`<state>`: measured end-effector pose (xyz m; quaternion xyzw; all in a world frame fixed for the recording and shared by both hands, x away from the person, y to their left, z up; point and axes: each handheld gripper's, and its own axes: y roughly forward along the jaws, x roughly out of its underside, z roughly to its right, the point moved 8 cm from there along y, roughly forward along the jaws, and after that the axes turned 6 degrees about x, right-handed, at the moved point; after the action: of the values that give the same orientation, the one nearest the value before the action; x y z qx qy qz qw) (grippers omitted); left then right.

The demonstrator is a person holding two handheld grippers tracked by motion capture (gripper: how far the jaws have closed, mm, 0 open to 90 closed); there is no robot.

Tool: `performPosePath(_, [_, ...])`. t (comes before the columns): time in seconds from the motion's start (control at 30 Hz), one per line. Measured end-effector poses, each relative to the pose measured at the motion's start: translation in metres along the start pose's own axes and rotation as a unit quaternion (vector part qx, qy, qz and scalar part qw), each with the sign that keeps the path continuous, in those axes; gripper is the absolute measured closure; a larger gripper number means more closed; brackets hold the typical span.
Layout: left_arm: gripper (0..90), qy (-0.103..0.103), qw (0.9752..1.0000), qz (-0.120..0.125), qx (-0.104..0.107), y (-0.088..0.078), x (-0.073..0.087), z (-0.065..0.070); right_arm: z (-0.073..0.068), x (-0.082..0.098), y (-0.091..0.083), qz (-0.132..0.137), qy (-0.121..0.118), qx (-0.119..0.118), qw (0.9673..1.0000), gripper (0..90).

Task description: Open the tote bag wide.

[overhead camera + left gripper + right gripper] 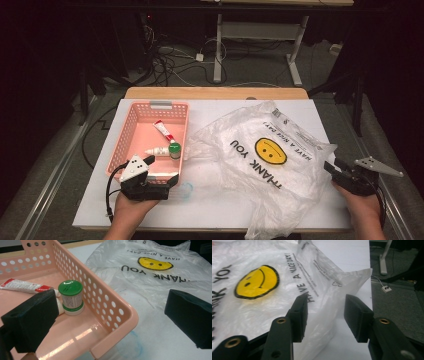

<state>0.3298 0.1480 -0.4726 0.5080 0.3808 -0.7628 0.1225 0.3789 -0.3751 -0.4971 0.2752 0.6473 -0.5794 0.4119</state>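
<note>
- Two claws out: left claw point(172, 181) spread wide at pink basket point(126, 131) corner, right claw point(325, 315) parted, plastic bag point(260, 150) edge between, ungripped.
- Bag lies flat on surface point(210, 210).
- Next, I'd guess: pinch the bag edge.

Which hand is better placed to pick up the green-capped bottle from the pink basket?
The left. Its open claw sits at the pink perforated plastic basket's near corner, close to the small green-capped bottle. The right claw is open at the far edge of the white smiley plastic bag.
</note>
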Motion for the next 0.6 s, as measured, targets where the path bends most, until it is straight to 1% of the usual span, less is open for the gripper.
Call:
performPosePath(0.07, [0.0,0.000,1.0000,0.000,-0.008,0.000,0.000,0.000,-0.005,-0.001,-0.005,0.004,-0.004,-0.008,0.9999,51.3])
performPosePath(0.17, [0.0,-0.007,1.0000,-0.002,-0.002,0.000,0.000,0.000,-0.014,-0.003,-0.009,0.012,-0.012,-0.022,0.9996,46.2])
performPosePath(0.23, [0.0,-0.010,1.0000,0.001,0.002,-0.001,0.000,0.000,-0.023,-0.006,-0.011,0.020,-0.019,-0.037,0.9990,41.6])
performPosePath(0.37, [0.0,-0.007,1.0000,-0.001,0.000,-0.001,-0.001,-0.001,-0.042,-0.011,-0.010,0.029,-0.034,-0.065,0.9969,30.9])
performPosePath(0.43, [0.0,-0.006,1.0000,-0.005,-0.001,0.000,0.000,0.000,-0.053,-0.012,-0.008,0.030,-0.042,-0.082,0.9953,24.5])
performPosePath(0.53, [0.0,-0.005,1.0000,-0.007,-0.003,0.001,0.000,-0.001,-0.067,-0.012,-0.005,0.025,-0.057,-0.093,0.9937,20.6])
performPosePath(0.6, [0.0,-0.006,1.0000,-0.006,-0.002,0.001,0.001,-0.002,-0.076,-0.014,-0.003,0.025,-0.058,-0.107,0.9923,16.9])
